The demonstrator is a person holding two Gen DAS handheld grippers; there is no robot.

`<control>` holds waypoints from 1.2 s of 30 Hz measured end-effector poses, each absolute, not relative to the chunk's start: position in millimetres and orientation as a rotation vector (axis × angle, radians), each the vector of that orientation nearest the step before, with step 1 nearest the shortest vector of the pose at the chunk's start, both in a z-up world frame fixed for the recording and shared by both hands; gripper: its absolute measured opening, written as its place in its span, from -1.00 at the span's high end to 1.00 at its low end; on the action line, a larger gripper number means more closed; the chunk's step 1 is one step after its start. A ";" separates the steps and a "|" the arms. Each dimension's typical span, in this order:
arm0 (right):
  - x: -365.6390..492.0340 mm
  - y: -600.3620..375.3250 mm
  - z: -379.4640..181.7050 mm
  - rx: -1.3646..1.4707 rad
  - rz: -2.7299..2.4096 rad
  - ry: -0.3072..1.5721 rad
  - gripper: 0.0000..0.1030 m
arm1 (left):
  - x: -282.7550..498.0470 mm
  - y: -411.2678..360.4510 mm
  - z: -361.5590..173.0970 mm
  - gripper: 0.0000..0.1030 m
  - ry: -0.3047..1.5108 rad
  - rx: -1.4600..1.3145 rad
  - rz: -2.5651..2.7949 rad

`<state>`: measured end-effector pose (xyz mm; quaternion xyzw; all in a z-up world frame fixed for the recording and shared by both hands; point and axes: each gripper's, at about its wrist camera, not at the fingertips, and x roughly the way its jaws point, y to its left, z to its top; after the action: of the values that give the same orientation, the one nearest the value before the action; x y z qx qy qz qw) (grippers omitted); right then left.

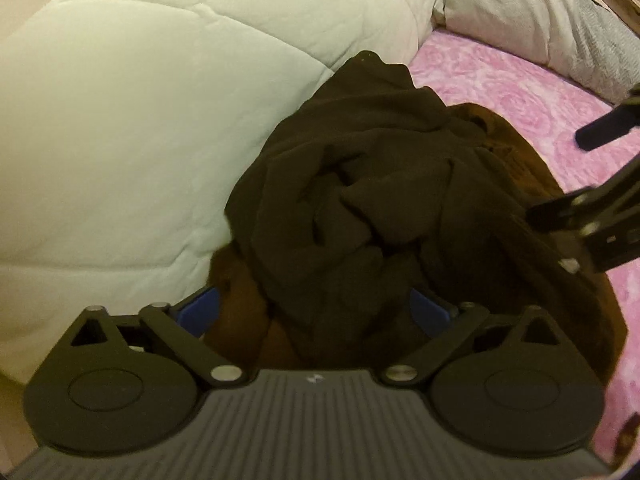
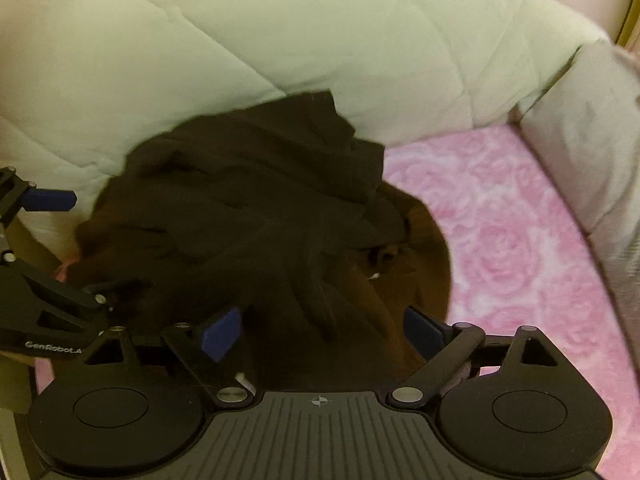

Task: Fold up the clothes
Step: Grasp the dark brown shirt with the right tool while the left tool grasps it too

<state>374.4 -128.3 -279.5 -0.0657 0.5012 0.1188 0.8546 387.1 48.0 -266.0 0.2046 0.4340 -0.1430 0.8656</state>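
Note:
A crumpled black garment [image 1: 372, 200] lies in a heap on top of a brown garment [image 1: 516, 156] on the pink rose-patterned bed sheet [image 1: 500, 76]. My left gripper [image 1: 316, 312] is open, its blue pads wide apart on either side of the heap's near edge. My right gripper [image 2: 320, 332] is also open, straddling the near edge of the black garment [image 2: 248, 208] and the brown garment [image 2: 424, 248]. The right gripper's fingers show at the right edge of the left wrist view [image 1: 580, 208]. The left gripper's fingers [image 2: 48, 200] show at the left edge of the right wrist view.
A bulky pale quilted duvet [image 1: 140, 120] is piled right behind and left of the clothes, touching them. A grey-white pillow [image 1: 540, 20] lies at the back right. The pink sheet [image 2: 520, 240] stretches to the right of the heap.

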 end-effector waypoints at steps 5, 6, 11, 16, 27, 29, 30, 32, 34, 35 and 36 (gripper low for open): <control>400.4 -127.5 -306.6 -0.110 0.309 1.092 -0.76 | 398.7 41.4 -278.4 -0.55 0.899 0.460 -0.326; 404.0 -126.6 -310.0 -0.104 0.321 1.099 -0.69 | 400.3 40.7 -280.3 -0.27 0.902 0.464 -0.330; 409.2 -121.1 -308.4 -0.097 0.378 1.101 0.70 | 401.6 36.8 -276.2 0.58 0.899 0.507 -0.342; 383.2 -140.7 -270.3 -0.043 0.318 1.023 0.92 | 383.2 27.9 -240.7 0.76 0.846 0.526 -0.399; 204.8 -290.4 -142.3 0.091 0.008 0.828 0.93 | 232.1 -58.1 -120.7 0.78 0.636 0.585 -0.701; 158.1 -319.9 -127.2 0.111 -0.052 0.816 0.93 | 188.7 -85.3 -111.1 0.78 0.622 0.595 -0.768; 131.3 -337.7 -121.8 0.127 -0.085 0.816 0.93 | 165.6 -100.3 -107.5 0.78 0.621 0.599 -0.804; 73.3 -370.5 -115.1 0.157 -0.152 0.820 0.93 | 118.3 -131.3 -104.0 0.78 0.629 0.604 -0.879; 15.6 -402.3 -108.6 0.185 -0.220 0.826 0.93 | 70.7 -161.3 -106.7 0.78 0.644 0.614 -0.962; -14.5 -417.8 -104.5 0.199 -0.263 0.828 0.93 | 48.5 -176.0 -109.9 0.78 0.654 0.625 -1.014; -45.8 -433.3 -100.1 0.214 -0.312 0.829 0.93 | 26.3 -190.8 -113.1 0.78 0.665 0.636 -1.066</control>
<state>-45.8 -433.3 -100.1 0.1032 0.4005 -0.1506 0.8979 26.3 -190.8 -113.1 0.2924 0.3056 -0.4899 0.7623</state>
